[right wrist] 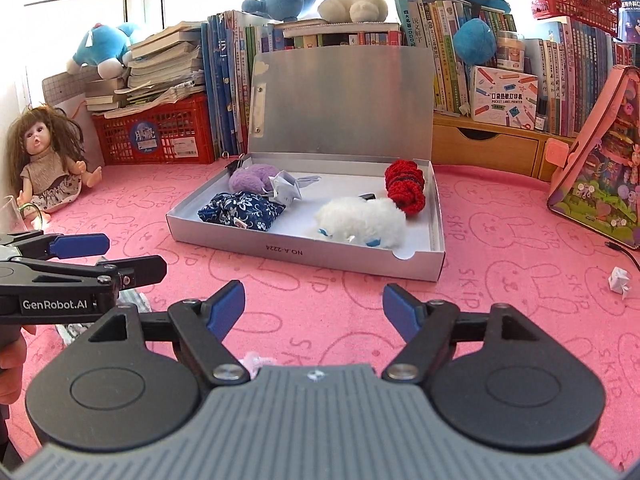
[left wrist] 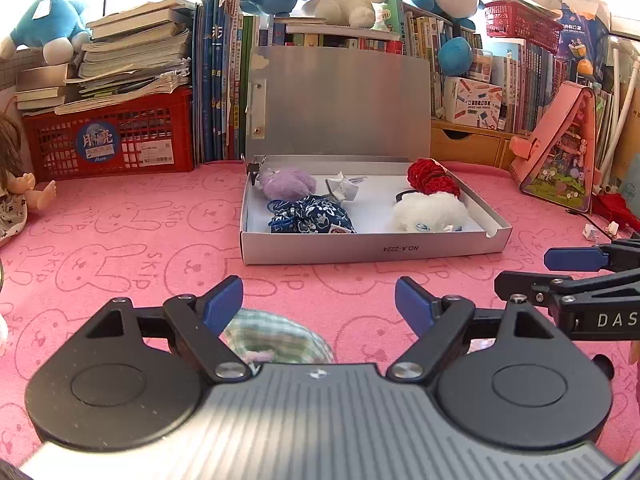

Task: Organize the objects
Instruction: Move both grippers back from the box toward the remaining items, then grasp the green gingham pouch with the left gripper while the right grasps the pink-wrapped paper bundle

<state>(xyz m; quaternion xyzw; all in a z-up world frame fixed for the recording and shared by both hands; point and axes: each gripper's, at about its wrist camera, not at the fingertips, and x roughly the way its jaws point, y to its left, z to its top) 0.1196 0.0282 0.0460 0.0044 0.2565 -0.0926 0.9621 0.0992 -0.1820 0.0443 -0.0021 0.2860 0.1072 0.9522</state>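
Both grippers, left (left wrist: 319,300) and right (right wrist: 313,306), are hovering spread and empty before an open box (right wrist: 280,246) holding five items: purple, blue, white and red plush pieces plus one folded paper (right wrist: 286,190).

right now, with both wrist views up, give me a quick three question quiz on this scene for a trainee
1. True or false: the lid of the grey box stands open.
2. Which item lies nearest the box's front left corner, as the right wrist view shows it: A) the red knitted piece, B) the blue floral pouch, C) the white fluffy toy?
3. Fill in: the left gripper and the right gripper are both ____.

Key
1. True.
2. B.
3. Open, with nothing between the fingers; a green checked cloth lies below the left one.
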